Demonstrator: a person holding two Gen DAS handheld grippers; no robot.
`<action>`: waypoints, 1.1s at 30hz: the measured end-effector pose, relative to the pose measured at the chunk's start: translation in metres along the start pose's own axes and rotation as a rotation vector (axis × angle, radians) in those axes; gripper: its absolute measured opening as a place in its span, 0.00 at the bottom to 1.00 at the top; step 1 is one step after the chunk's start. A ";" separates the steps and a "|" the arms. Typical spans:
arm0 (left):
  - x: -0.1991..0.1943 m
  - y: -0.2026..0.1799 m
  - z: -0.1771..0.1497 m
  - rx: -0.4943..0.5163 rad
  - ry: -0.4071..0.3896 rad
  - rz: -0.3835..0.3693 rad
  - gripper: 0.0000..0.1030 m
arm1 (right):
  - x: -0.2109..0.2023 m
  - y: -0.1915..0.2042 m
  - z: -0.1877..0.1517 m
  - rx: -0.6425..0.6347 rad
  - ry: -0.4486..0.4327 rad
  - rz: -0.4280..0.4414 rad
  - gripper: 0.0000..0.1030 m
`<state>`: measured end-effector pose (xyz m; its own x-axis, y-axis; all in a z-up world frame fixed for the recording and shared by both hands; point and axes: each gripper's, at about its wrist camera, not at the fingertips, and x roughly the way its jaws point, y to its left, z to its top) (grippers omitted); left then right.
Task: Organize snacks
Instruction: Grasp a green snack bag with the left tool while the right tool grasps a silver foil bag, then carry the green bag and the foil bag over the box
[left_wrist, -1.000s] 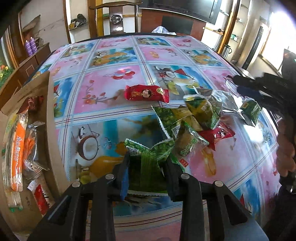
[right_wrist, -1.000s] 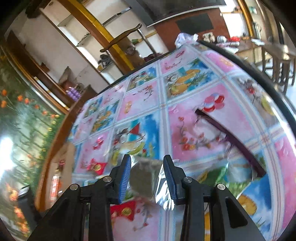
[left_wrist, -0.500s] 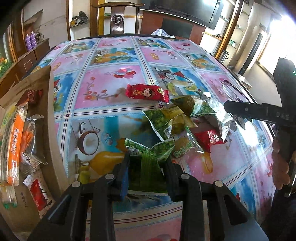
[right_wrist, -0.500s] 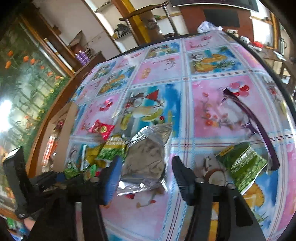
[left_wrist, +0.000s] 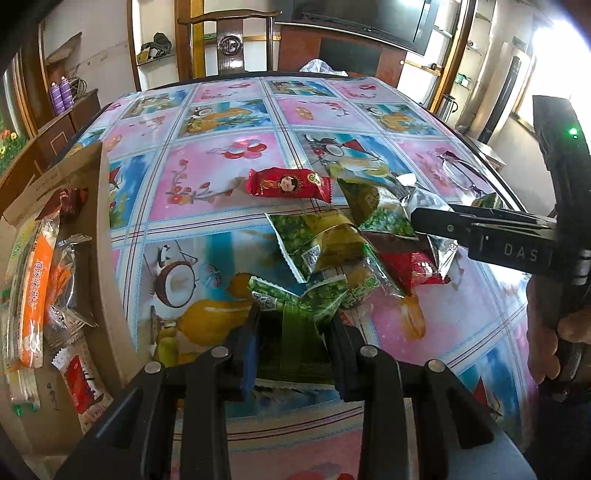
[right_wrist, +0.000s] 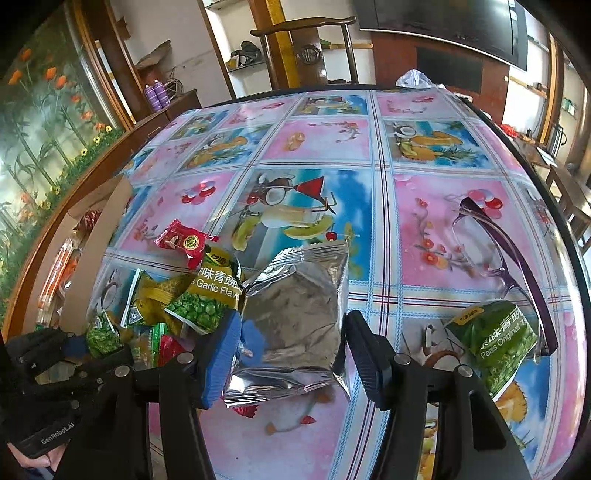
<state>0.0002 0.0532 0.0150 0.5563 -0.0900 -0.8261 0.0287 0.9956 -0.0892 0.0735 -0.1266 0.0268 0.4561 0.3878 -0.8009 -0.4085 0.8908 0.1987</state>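
Now the right gripper (right_wrist: 291, 350) has wide jaws, silver bag (right_wrist: 295, 314) lying free between them; centre it before closing. The left gripper (left_wrist: 291, 343) pinches a green packet (left_wrist: 295, 332).

I count one shiny silver foil packet (right_wrist: 295, 314), two red foil-wrapped sweets (left_wrist: 288, 183) (left_wrist: 413, 267), one pair of purple-framed glasses (right_wrist: 509, 258), and two black claws (left_wrist: 291, 343) (right_wrist: 286, 354). The heaped green pea packets (right_wrist: 207, 295) overlap too much to count.
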 end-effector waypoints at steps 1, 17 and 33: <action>-0.001 -0.001 0.000 0.000 -0.001 0.001 0.29 | 0.000 0.002 0.000 -0.011 -0.002 -0.008 0.61; -0.015 -0.002 0.002 -0.026 -0.024 -0.020 0.29 | -0.013 0.000 -0.002 0.005 -0.072 -0.064 0.61; -0.045 0.015 0.009 -0.071 -0.092 -0.032 0.29 | -0.046 0.033 -0.005 0.001 -0.220 0.200 0.61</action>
<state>-0.0166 0.0721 0.0557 0.6301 -0.1157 -0.7678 -0.0096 0.9876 -0.1567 0.0354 -0.1165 0.0675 0.5273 0.5977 -0.6039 -0.5067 0.7917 0.3412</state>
